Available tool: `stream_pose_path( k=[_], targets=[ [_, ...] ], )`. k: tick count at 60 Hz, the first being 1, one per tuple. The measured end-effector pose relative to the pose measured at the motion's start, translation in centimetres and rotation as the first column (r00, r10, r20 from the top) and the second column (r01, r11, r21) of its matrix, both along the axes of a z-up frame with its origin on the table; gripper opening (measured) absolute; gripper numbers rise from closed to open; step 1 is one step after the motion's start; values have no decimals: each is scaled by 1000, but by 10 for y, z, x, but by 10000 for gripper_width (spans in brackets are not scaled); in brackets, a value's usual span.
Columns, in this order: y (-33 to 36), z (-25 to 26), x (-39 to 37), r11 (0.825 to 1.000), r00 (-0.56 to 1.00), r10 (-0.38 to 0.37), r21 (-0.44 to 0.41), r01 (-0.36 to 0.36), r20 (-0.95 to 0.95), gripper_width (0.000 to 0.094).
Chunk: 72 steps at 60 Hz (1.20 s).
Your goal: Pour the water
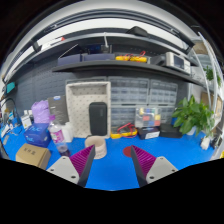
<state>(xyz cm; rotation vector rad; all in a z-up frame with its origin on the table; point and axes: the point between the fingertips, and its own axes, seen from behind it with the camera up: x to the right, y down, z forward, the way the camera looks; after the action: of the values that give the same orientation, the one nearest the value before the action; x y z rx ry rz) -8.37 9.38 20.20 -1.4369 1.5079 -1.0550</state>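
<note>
A blue counter (pixel 110 165) carries everything here. Near its middle, just ahead of the gap between the fingers, stands a white cup (pixel 99 147). To one side lie a cardboard box (pixel 33 155) and, behind it, a dark blue box (pixel 38 135) with a purple bag (pixel 42 111) beyond. A white bottle (pixel 67 130) stands near these. Against the back wall a black speaker-like box (pixel 98 118) stands upright. Farther along sit a clear container (pixel 148 118), a low tray of yellow and red items (pixel 124 132), and a green potted plant (pixel 192 116).
</note>
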Motion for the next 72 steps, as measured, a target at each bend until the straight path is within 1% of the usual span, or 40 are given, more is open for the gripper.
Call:
stream_pose_path(
  k=[8,9,10,17,23,25,30,39,57,61,63,68,71,72],
  targets=[
    [67,-31,5,996,996,85,30,-83,-36,715],
    [58,-25,-4,995,994,96,29,-95,-43,716],
    [83,-38,4,994,993,104,32,-103,-47,714],
    [152,-61,14,983,982,179,55,-176,-56,717],
    [198,-71,29,974,974,221,58,-219,-49,724],
    [208,-73,37,973,973,225,53,-223,-43,725],
    [231,-76,60,974,974,224,47,-223,-26,728],
    [250,-81,109,980,981,195,51,-195,-2,727],
    [256,-94,176,991,991,124,39,-126,46,715],
    [256,-93,183,992,990,118,30,-121,75,517],
    [255,-93,184,993,989,117,23,-119,88,497],
    [251,-90,186,993,989,96,50,-103,116,443],
    [250,-89,188,994,988,85,55,-92,128,405],
    [250,-89,188,994,988,84,52,-91,130,405]
  ],
)
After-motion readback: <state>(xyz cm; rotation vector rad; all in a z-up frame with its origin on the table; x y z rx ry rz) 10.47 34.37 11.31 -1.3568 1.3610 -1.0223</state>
